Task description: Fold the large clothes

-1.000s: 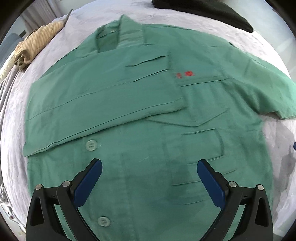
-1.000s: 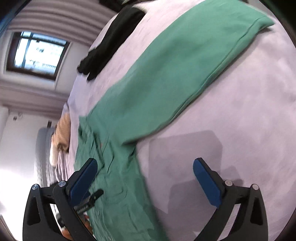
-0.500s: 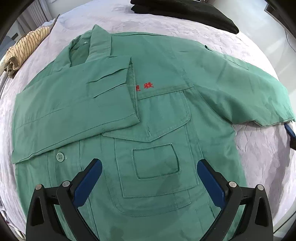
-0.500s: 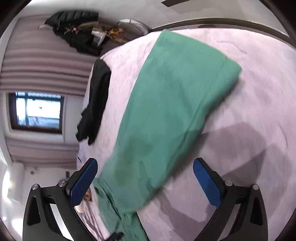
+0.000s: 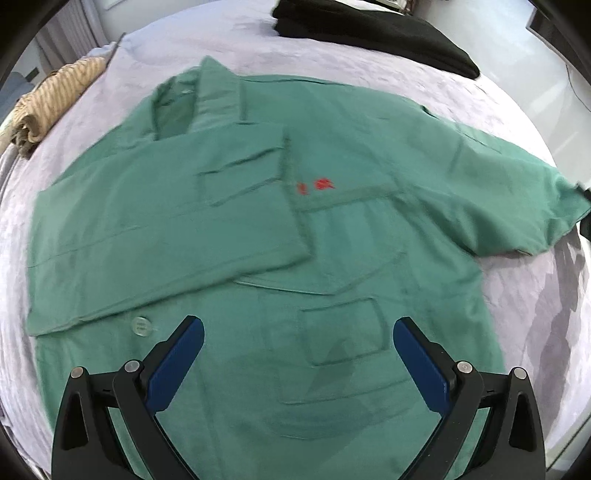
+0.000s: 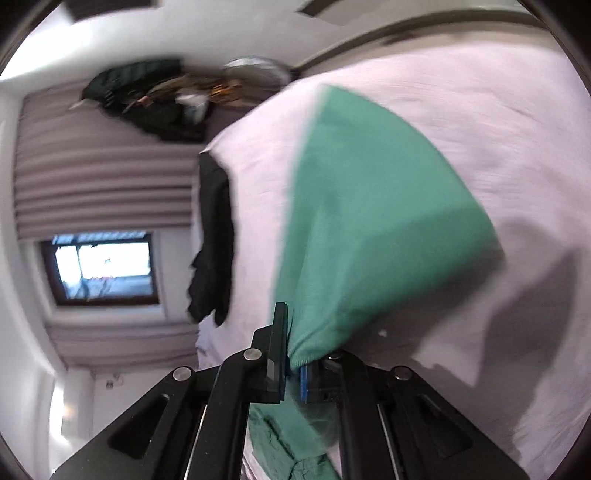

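A green work shirt (image 5: 332,229) lies flat on the pale bed sheet (image 5: 258,48), front up, with red lettering on the chest. Its left sleeve (image 5: 155,236) is folded across the front. Its right sleeve (image 5: 517,199) lies spread to the right. My left gripper (image 5: 295,354) is open and empty above the shirt's lower front. My right gripper (image 6: 291,354) is shut on the edge of the right sleeve (image 6: 362,221), which hangs up off the sheet (image 6: 480,110) in the right wrist view. The right gripper's tip shows at the right edge of the left wrist view (image 5: 585,192).
A black garment (image 5: 369,33) lies at the far edge of the bed; it also shows in the right wrist view (image 6: 214,236). A striped beige garment (image 5: 51,99) lies at the far left. A window (image 6: 103,266) and curtains are beyond the bed.
My right gripper has closed on the sleeve's edge; it was open half a second ago. The left gripper has shifted slightly over the shirt and stays open.
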`<state>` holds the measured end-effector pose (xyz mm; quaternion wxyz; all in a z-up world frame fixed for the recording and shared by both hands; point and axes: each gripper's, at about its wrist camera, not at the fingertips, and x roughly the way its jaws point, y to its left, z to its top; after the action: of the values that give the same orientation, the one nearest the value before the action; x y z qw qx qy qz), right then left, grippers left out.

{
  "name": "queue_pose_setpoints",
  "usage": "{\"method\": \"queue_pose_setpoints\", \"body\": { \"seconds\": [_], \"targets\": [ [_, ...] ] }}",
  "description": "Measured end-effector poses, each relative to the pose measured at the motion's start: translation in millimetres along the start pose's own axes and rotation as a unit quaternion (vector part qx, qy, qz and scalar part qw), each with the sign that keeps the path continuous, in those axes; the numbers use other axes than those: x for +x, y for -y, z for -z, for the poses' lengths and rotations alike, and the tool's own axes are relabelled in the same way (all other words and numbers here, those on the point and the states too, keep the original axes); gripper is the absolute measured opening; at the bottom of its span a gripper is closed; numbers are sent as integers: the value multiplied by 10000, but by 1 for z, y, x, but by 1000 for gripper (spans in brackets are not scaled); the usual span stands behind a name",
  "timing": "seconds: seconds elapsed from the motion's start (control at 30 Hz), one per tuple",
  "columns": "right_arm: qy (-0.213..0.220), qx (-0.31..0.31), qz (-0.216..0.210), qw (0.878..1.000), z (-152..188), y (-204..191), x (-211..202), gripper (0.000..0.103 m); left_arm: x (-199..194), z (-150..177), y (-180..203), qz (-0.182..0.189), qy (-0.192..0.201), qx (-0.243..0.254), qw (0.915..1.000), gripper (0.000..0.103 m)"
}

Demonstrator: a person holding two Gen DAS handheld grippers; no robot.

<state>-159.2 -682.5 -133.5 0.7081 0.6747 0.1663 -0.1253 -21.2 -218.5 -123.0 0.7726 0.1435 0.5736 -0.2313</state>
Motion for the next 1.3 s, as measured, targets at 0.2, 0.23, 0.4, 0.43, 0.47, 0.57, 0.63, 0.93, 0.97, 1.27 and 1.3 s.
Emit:
{"method": "queue_pose_setpoints", "body": {
  "seconds": [0.2, 0.23, 0.4, 0.43, 0.47, 0.57, 0.63, 0.93, 0.97, 1.27, 1.3],
  "targets": [
    [-610, -1494, -248, 9866, 54, -104, 45, 5, -8, 0, -51, -104, 201, -272, 9994, 103],
    [-724, -1707, -273, 9823, 67, -117, 54, 5, -8, -1, -60, -116, 232, -344, 9991, 103],
    [-1559, -3388, -233, 9276, 182, -203, 132, 5, -15, 4, -118, -284, 401, -713, 9962, 103],
    [-1770, -3724, -170, 9109, 215, -213, 151, 5, -16, 8, -134, -340, 404, -817, 9953, 103],
    [-1951, -3927, -102, 8987, 239, -218, 167, 5, -16, 11, -145, -390, 407, -900, 9943, 103],
    [-2651, -4314, 217, 8621, 322, -209, 224, 5, -12, 21, -179, -507, 381, -1150, 9913, 103],
    [-3033, -4396, 541, 8437, 366, -188, 259, 5, -8, 31, -202, -583, 353, -1298, 9892, 103],
    [-2936, -3666, 1470, 8705, 396, -128, 278, 52, -8, 64, -259, -507, 308, -1570, 9858, 103],
    [-2760, -3628, 1453, 8781, 392, -130, 270, 52, -10, 66, -262, -488, 325, -1600, 9854, 103],
    [-2427, -5286, 1751, 7944, 451, -187, 284, 16, -28, 82, -297, -630, 514, -1882, 9788, 103],
    [-2509, -5572, 1881, 7689, 468, -188, 290, 18, -27, 82, -302, -653, 504, -1914, 9780, 103]
  ]
}}
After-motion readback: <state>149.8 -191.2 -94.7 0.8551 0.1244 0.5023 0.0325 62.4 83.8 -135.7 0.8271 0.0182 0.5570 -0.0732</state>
